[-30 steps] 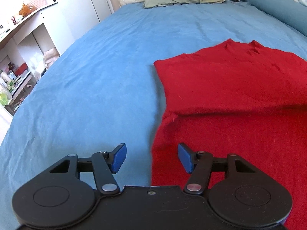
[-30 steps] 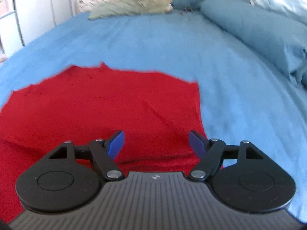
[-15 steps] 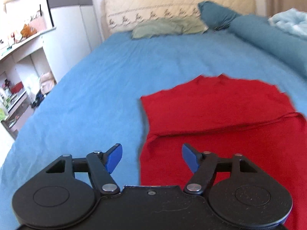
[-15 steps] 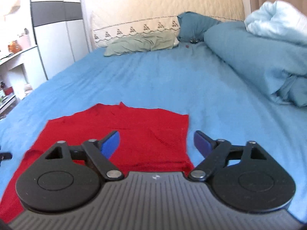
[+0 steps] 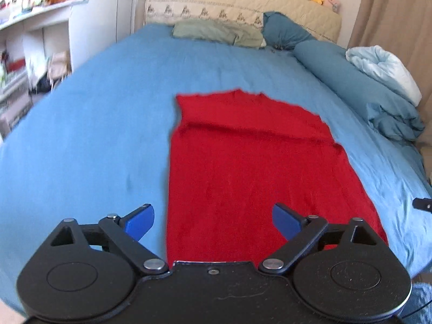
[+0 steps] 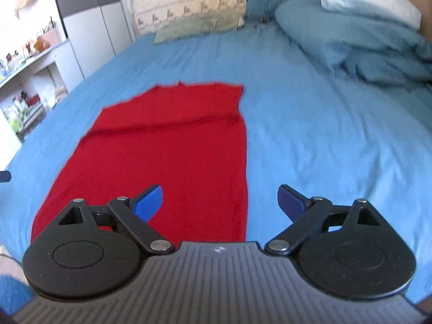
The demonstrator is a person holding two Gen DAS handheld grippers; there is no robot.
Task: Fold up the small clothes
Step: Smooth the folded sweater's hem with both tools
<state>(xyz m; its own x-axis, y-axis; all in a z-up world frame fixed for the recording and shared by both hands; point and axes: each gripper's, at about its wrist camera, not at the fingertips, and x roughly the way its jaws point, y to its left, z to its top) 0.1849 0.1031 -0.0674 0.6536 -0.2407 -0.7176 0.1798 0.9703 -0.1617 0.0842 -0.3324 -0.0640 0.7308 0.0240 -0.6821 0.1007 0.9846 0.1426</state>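
The red garment [image 5: 243, 167] is lying flat on the blue bed [image 5: 94, 124], its far end already doubled over, leaving a long strip. Both the left tongs [image 5: 213, 220] and right tongs [image 6: 220, 199] are hanging spread wide and empty above its near edge, probably lining up for the next fold.

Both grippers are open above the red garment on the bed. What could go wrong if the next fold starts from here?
1. The red garment lies flat on the blue sheet; a pinch at its near edge may also catch the sheet.
2. The left gripper and right gripper each straddle a different side edge, so uneven grasps could skew the fold.
3. The existing fold line across the far part may slip when lifted.
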